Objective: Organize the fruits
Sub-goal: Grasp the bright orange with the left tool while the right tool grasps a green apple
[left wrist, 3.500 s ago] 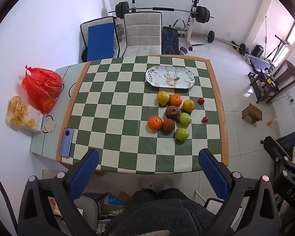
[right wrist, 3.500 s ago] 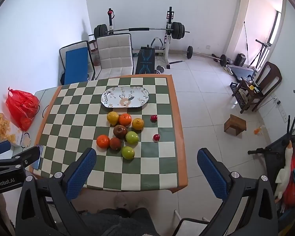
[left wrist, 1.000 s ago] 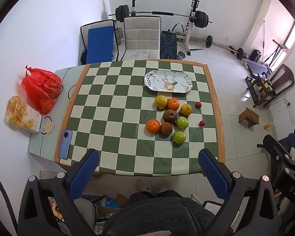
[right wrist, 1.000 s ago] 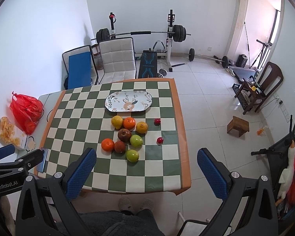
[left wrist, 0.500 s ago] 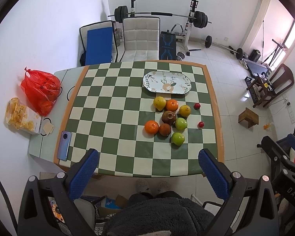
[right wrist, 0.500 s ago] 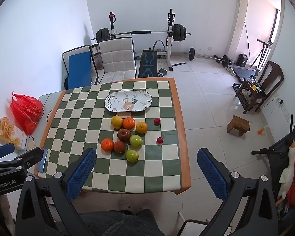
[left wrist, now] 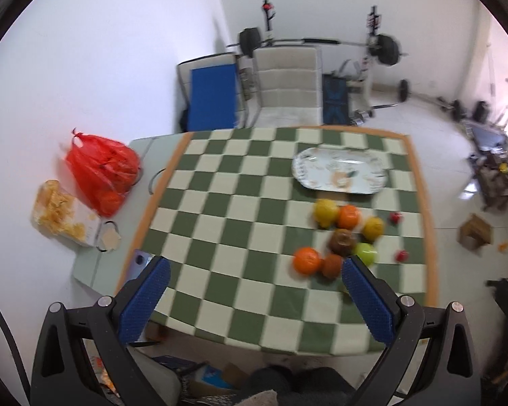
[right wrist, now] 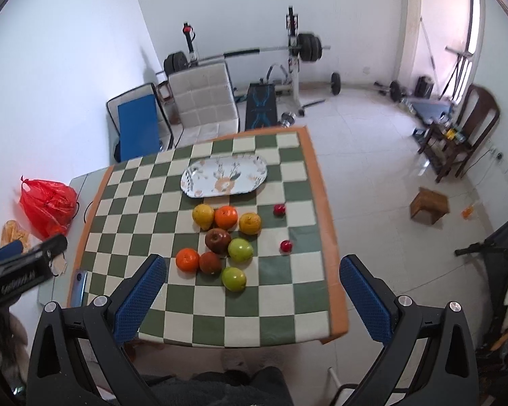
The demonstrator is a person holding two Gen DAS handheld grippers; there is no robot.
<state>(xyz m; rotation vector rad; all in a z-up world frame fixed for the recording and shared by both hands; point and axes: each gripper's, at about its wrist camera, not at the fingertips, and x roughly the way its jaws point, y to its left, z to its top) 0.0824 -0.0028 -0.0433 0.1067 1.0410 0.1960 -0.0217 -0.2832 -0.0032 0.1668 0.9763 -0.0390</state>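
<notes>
A cluster of fruit lies on the green checked table [right wrist: 281, 311]: a yellow pear [right wrist: 202, 216], two oranges [right wrist: 226, 217] [right wrist: 187, 260], a yellow fruit [right wrist: 250, 223], a dark apple [right wrist: 217, 240], a brown fruit [right wrist: 210, 262], two green apples [right wrist: 240, 249] [right wrist: 233, 278] and two small red fruits [right wrist: 279, 209] [right wrist: 286, 246]. An empty oval patterned plate [right wrist: 224, 180] lies behind them. My right gripper [right wrist: 252, 302] is open, above the table's near edge. My left gripper [left wrist: 252, 304] is open and empty, above the near left part of the table [left wrist: 220, 237]. The fruit [left wrist: 347, 218] and plate [left wrist: 338, 172] look blurred there.
A red plastic bag [left wrist: 100, 172], a snack box [left wrist: 62, 218] and a phone [right wrist: 79, 280] lie on the grey side surface at the left. Two chairs [right wrist: 203, 101] and a barbell rack [right wrist: 294, 57] stand behind the table. A small wooden stool [right wrist: 429, 205] is on the floor at the right.
Both grippers have dropped closer to the table. The left view has swung left and is motion-blurred. The fruit and plate have not moved.
</notes>
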